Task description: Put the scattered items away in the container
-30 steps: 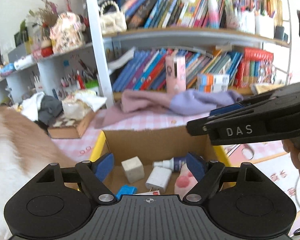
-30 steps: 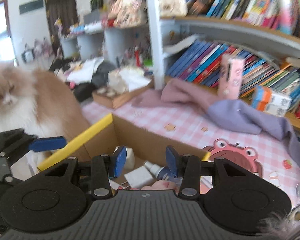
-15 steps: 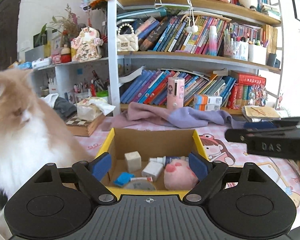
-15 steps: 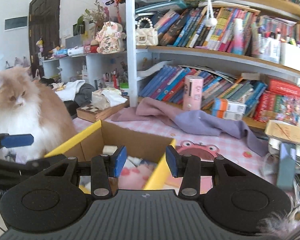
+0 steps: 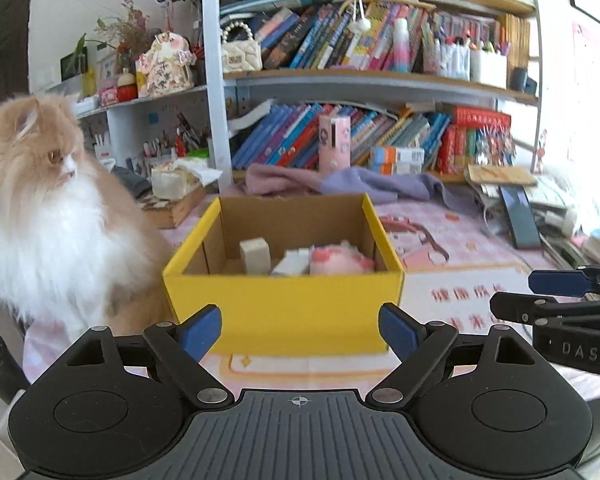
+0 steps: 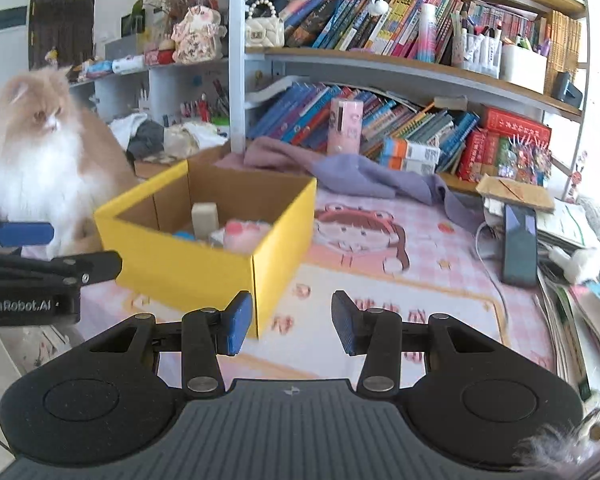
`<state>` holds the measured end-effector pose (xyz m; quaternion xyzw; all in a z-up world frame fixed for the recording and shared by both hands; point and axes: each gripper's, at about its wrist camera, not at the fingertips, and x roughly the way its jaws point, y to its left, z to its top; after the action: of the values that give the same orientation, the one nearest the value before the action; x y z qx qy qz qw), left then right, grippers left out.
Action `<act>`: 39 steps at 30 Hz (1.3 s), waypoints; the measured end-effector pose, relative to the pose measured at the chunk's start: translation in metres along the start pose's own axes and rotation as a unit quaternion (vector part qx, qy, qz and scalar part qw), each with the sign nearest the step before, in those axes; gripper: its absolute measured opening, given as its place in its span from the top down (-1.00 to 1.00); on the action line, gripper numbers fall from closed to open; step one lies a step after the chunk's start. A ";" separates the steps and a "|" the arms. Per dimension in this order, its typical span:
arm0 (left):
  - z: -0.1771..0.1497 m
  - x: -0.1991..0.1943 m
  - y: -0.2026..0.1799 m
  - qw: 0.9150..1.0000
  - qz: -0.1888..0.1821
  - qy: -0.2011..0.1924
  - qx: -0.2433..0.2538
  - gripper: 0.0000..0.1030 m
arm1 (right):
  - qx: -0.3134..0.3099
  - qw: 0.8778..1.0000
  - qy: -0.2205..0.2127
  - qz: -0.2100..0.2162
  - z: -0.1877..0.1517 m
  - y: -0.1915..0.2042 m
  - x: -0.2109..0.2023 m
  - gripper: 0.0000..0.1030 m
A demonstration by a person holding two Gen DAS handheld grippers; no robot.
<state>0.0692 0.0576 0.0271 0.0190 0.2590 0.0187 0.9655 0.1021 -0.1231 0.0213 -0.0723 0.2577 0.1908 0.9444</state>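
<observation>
The yellow cardboard box (image 5: 284, 308) stands on the pink patterned surface (image 6: 440, 280), just in front of both grippers, with a fluffy cat (image 5: 48, 216) sitting close against its left side. Inside it lie a pale block (image 5: 255, 255), a white adapter-like piece (image 5: 294, 263) and a pink plush toy (image 5: 340, 261); something blue shows in the right wrist view, but it is too small to name.

The left hand-held gripper (image 5: 300, 330) has its jaws spread wide, having just been opening, and nothing sits between them. The right hand-held gripper (image 6: 292, 322) has a narrower gap between its pads and also holds nothing.

The collected things look light. The plush is soft and will squash under the pads, so a pinch across its middle would serve best. The block is stiff and flat-sided, easy to take on two opposite faces. The adapter seems smooth and may slip unless gripped on its broad sides.

The box itself is thin card, light and easily pushed. Any hold should go on a wall near a corner, where it is stiffest.

On the right, a dark phone (image 6: 520, 240) lies near the stacked papers; whether it counts among the scattered items I cannot tell.
</observation>
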 end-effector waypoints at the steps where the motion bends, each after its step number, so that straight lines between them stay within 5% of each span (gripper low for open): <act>1: -0.004 -0.001 -0.001 1.000 0.000 0.003 0.002 -0.76 | -0.001 1.000 0.002 -0.007 -0.005 0.002 -0.002 0.18; 16: -0.040 -0.011 -0.014 0.999 0.009 0.048 0.002 -0.85 | 0.006 0.999 0.053 -0.011 -0.037 0.005 -0.011 -0.02; 29: -0.049 -0.014 -0.032 0.997 0.010 0.075 0.018 -0.93 | 0.020 0.997 0.072 -0.009 -0.053 -0.004 -0.023 -0.69; 39: -0.051 -0.016 -0.033 0.996 0.017 0.086 0.016 -0.98 | 0.034 0.995 0.093 -0.016 -0.058 -0.008 -0.022 -0.90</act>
<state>0.0302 0.0253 -0.0108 0.0373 0.3408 0.0323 0.9388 0.0612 -0.1508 -0.0163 -0.0622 0.3497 0.1590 0.9212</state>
